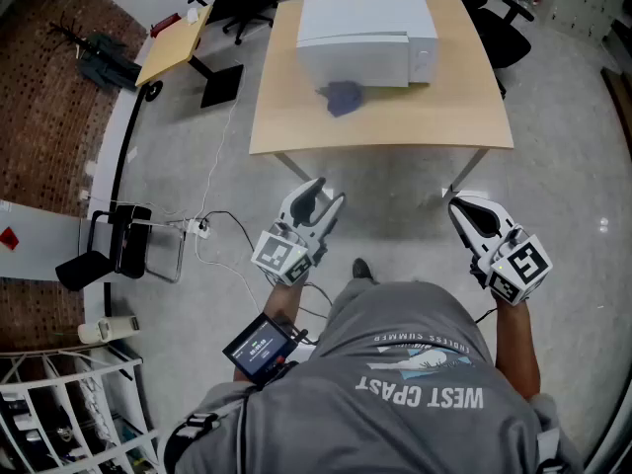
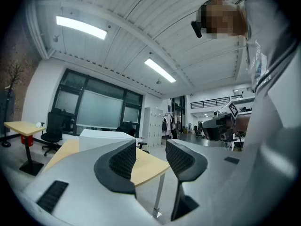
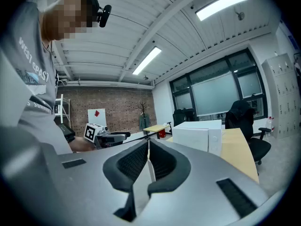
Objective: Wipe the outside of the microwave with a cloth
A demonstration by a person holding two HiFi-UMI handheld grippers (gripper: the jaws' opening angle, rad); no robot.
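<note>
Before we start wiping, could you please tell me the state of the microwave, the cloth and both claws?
Microwave: door closed, standing on the table.
Cloth: bunched up on the table, not held.
Left claw: open, empty.
Right claw: shut, empty.

Head view: set on your head, facing steeply down; left gripper (image 1: 324,191) and right gripper (image 1: 464,203) near, table (image 1: 395,117) and microwave (image 1: 365,33) well beyond the jaws. Left gripper view: rides close behind its jaws, faces level along them; microwave beyond-left, your right gripper to their right. Right gripper view: likewise; microwave beyond-right, left gripper to their left. All three views share table and microwave.
</note>
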